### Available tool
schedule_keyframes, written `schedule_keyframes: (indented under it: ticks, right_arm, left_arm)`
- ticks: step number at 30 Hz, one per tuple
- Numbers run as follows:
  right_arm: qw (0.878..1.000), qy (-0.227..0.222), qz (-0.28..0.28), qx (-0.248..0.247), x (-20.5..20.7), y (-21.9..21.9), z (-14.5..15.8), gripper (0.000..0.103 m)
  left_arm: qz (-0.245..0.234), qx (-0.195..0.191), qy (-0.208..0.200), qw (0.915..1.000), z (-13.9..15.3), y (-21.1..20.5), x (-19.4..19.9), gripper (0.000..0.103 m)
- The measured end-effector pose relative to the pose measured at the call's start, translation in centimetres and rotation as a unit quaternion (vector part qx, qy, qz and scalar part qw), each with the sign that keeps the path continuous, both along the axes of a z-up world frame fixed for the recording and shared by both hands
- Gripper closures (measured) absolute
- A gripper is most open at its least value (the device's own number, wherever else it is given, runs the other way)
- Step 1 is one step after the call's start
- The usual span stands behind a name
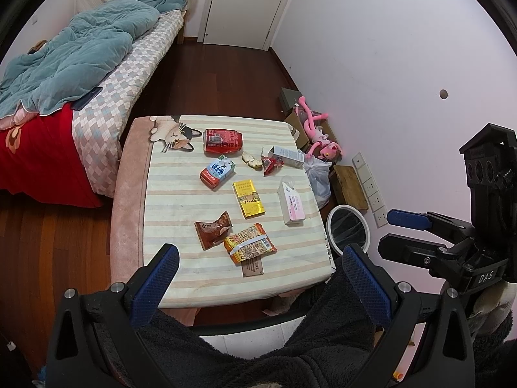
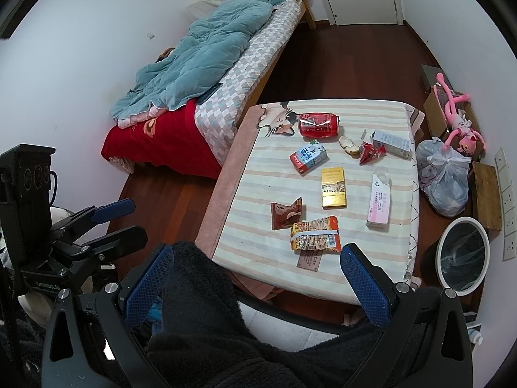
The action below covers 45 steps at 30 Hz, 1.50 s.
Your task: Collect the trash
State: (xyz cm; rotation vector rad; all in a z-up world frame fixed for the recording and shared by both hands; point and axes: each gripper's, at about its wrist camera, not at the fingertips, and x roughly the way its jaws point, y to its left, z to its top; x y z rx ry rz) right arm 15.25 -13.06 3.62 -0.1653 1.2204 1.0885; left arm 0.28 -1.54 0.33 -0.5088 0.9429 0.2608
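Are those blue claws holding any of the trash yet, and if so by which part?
Nothing is held. Both the left gripper and the right gripper are open and empty above the table.

Your dark fleece sleeve [image 2: 200,297] hides the table's [image 2: 245,194] near corner; box [image 1: 248,199] print's too small to read.

— What lies beyond the striped, cat-printed table cloth [image 1: 181,200]?
— A bed with a rumpled teal quilt [image 1: 80,48] and a red blanket [image 1: 35,161], on dark wooden flooring [image 1: 226,77].
— And by the wall?
— A pink plush toy [image 1: 318,137], a white closed door [image 1: 248,3], a white socket strip [image 1: 371,187].
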Motion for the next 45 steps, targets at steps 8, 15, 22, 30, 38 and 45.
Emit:
schedule_keyframes:
  ticks: [8, 15, 22, 30, 38, 45]
  right_arm:
    - [1.0, -0.001, 0.0, 0.0, 0.0, 0.0, 0.0, 0.0]
    - [1.0, -0.001, 0.001, 0.0, 0.1, 0.1, 0.1, 0.0]
    - [1.0, 0.0, 0.001, -0.001, 0.2, 0.2, 0.0, 0.0]
    - [0.997, 0.001, -0.071, 0.005, 2.8, 0.1, -2.7, 0.0]
    - [0.98, -0.021, -0.168, -0.1, 10.7, 2.6, -14.9, 0.0]
    - [0.963, 0.003, -0.189, -0.191, 15.6, 5.0, -26.0, 0.004]
  left_arm:
    - [0.0, 0.0, 0.0, 1.0, 0.0, 0.1, 0.1, 0.0]
    - [-0.001, 0.0, 0.0, 1.0, 0.1, 0.0, 0.2, 0.0]
    - [0.0, 0.0, -0.001, 1.0, 0.1, 0.0, 0.1, 0.0]
    - [0.05, 0.043, 0.027, 0.9975, -2.4, 1.7, 2.2, 0.0]
    - [0.117, 0.048, 0.127, 0.9839, -15.0, 7.4, 7.8, 0.0]
    - [0.155, -0.078, 0.2, 0.9642, -26.2, 10.4, 9.6, 0.001]
